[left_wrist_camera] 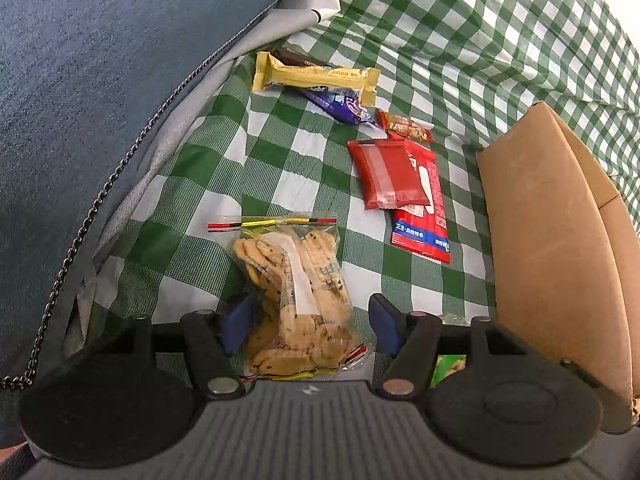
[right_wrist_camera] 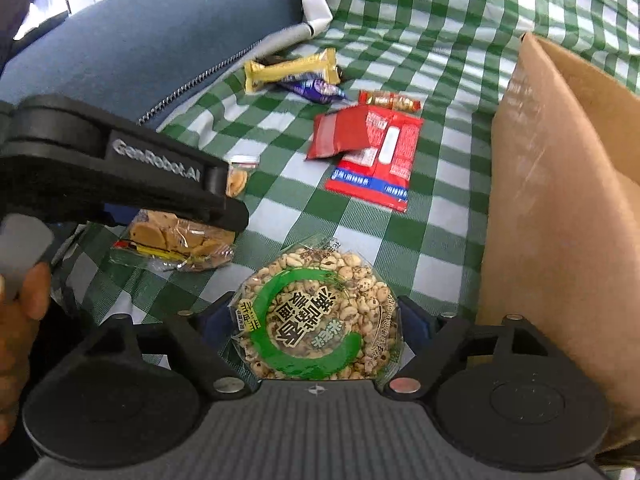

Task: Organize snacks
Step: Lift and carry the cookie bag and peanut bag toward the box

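Note:
A clear zip bag of chocolate-chip cookies (left_wrist_camera: pixel 296 280) lies on the green checked cloth (left_wrist_camera: pixel 280 160) between the blue pads of my left gripper (left_wrist_camera: pixel 310 322). The jaws stand open, and the right pad is clear of the bag. From the right wrist view the same cookie bag (right_wrist_camera: pixel 180 240) lies under the left gripper's black finger (right_wrist_camera: pixel 120 168). My right gripper (right_wrist_camera: pixel 314 316) is shut on a round green-labelled pack of puffed snacks (right_wrist_camera: pixel 320 312), with a pad against each side of its wrapper.
A brown cardboard box (left_wrist_camera: pixel 552 240) stands at the right. Two red packets (left_wrist_camera: pixel 388 172), a small red-gold candy (left_wrist_camera: pixel 406 126), a yellow bar (left_wrist_camera: pixel 316 78) and a purple bar (left_wrist_camera: pixel 340 106) lie farther off. A blue cushion (left_wrist_camera: pixel 100 80) bounds the left. A hand (right_wrist_camera: pixel 20 312) shows at the left edge.

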`<state>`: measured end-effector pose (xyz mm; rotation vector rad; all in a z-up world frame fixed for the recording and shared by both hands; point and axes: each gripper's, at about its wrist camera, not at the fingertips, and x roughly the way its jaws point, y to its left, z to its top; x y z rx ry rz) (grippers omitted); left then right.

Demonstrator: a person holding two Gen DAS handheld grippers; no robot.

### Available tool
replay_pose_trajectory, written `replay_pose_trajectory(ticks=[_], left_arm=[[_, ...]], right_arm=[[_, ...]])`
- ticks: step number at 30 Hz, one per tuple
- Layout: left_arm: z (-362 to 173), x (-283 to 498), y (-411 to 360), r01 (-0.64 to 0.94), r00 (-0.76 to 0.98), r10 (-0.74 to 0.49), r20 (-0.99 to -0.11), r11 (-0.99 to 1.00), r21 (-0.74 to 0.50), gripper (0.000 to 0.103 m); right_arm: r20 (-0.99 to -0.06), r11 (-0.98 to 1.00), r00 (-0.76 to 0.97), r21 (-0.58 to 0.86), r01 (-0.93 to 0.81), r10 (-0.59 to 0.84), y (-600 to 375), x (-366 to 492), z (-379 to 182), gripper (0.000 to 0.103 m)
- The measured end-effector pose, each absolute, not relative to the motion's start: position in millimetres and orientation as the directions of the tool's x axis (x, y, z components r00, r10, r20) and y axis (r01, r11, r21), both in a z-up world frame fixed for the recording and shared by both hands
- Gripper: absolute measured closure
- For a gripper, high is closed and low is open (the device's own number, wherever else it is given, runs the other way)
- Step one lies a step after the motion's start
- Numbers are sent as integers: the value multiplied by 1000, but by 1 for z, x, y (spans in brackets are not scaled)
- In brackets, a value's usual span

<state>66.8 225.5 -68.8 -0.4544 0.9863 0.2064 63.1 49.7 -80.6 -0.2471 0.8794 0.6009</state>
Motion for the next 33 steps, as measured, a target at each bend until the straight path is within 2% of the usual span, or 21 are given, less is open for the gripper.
replay_pose_trajectory(ticks=[8, 12, 17, 24, 33], left_arm=[[-71, 71, 220, -344, 524, -24, -851, 908, -238, 32], [-70, 71, 216, -326, 531, -7, -847, 921, -212, 49], [-60, 63, 209, -300, 580, 20, -814, 934, -191, 52], [-42, 42, 222, -289, 678, -44, -733, 902, -321, 53], [-16, 8, 234, -225, 833, -104, -544, 833, -505, 54]], right_arm=[[-765, 801, 500, 33, -598, 405, 44, 55, -75, 19], [-763, 797, 503, 27, -604, 407, 44, 54, -74, 19], [-746, 793, 521, 16, -609, 415, 45, 49, -67, 19], [-723, 798, 544, 18, -602, 427, 41, 37, -52, 19], [-618, 797, 629, -5, -603, 472, 17, 24, 5, 19]])
